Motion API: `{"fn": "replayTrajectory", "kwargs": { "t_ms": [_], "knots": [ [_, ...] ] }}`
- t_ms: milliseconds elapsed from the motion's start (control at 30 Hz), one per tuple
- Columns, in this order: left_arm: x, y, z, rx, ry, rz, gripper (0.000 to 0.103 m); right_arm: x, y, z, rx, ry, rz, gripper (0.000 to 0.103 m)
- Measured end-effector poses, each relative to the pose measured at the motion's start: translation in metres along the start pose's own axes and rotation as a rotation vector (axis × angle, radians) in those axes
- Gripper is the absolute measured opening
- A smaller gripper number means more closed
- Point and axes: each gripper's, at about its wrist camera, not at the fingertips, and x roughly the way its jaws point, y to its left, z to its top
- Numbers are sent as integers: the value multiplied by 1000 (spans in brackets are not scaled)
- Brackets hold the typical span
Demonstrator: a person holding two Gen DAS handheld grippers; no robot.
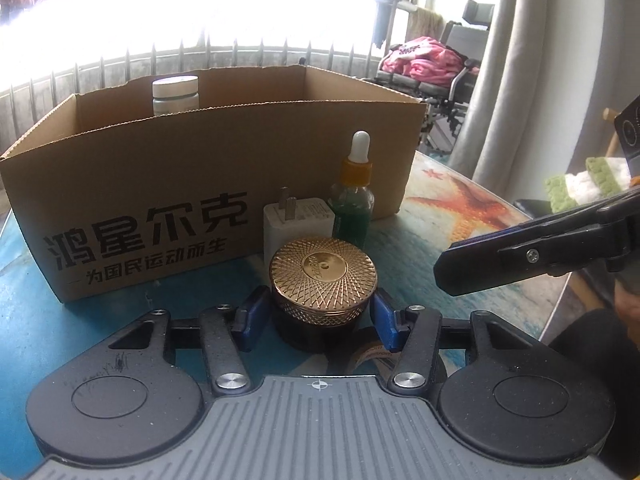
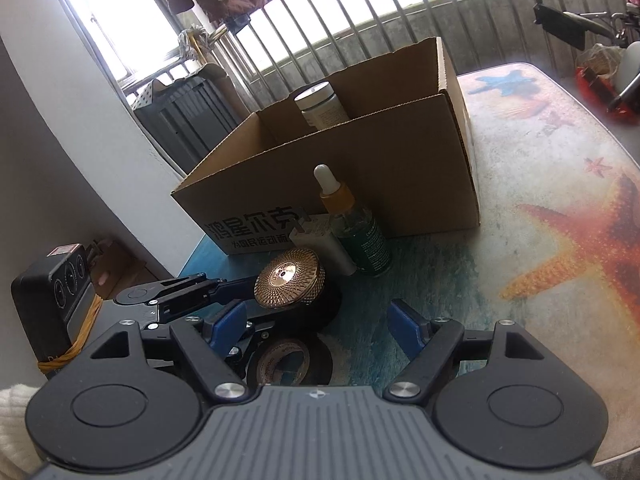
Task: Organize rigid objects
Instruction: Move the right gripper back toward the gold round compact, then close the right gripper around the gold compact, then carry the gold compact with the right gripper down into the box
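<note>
Both blue pads of the left gripper (image 1: pixel 322 316) are closing around the stiff, slippery-looking gold-lidded dark round jar (image 1: pixel 323 280) at its knurled rim, while the right gripper (image 2: pixel 320 326) is hanging open, empty.

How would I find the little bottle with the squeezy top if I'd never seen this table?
Find the big brown cardboard box on the sea-patterned table. In front of its long printed side stand a white plug adapter, a gold-lidded round jar and the small green glass dropper bottle. It is the tallest of these, with an orange collar and white rubber bulb.
</note>
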Motion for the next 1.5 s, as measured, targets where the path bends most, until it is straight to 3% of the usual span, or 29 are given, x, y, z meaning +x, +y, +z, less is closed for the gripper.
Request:
{"fn": "replayTrajectory", "kwargs": {
  "t_ms": [433, 467, 500, 533, 967, 1133, 1300, 1500],
  "knots": [
    [-3, 0, -3, 36, -9, -15, 53, 46, 22, 13, -92, 78, 16, 80],
    [-3, 0, -2, 41, -9, -19, 53, 49, 22, 13, -100, 83, 12, 78],
    [-2, 1, -1, 44, -8, -24, 53, 54, 22, 14, -112, 90, 2, 66],
    [-2, 1, -1, 48, -11, -26, 53, 58, 23, 14, -127, 100, -11, 65],
    [-14, -3, -1, 97, -44, -12, 52, 57, 40, 5, -254, 51, -29, 62],
    [-39, -3, 22, 17, -89, -64, 51, 27, 54, 13, -268, -31, -36, 62],
    [-51, -5, 60, 98, -126, -49, 51, -2, 72, 45, -324, -121, -24, 56],
    [-32, 14, 112, 151, -139, -13, 51, 4, 76, 105, -344, -150, -10, 51]
  ]
}}
